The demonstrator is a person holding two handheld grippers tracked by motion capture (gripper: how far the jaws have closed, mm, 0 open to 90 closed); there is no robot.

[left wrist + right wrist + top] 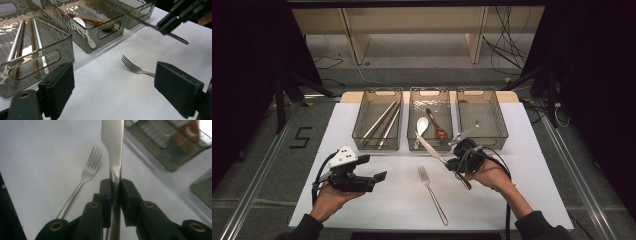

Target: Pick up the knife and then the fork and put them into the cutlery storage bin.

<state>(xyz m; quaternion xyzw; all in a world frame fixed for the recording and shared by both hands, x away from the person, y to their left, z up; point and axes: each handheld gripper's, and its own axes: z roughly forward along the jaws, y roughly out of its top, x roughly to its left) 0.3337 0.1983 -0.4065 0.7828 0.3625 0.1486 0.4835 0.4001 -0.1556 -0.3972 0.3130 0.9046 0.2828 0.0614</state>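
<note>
A steel table knife (pixel 429 149) is clamped in my right gripper (pixel 452 164), which is shut on it just above the white table, in front of the middle bin. Its blade points up-left toward the middle bin (pixel 412 142); the handle sticks out toward the person. In the right gripper view the pads (pixel 106 195) press on the knife (pixel 113 145) just below the blade. A steel fork (pixel 432 192) lies flat on the table between the hands, tines away from the person. My left gripper (pixel 378 178) hovers at front left, open and holding nothing, with the fork (pixel 135 68) ahead of its jaws.
Three clear grey bins stand in a row at the back of the table. The left bin (pixel 359 127) holds several chopsticks, the middle one a white spoon (pixel 422 125) and a red-brown spoon (pixel 436 124), and the right bin (pixel 499 125) shows nothing inside. The table edge (pixel 432 227) runs in front.
</note>
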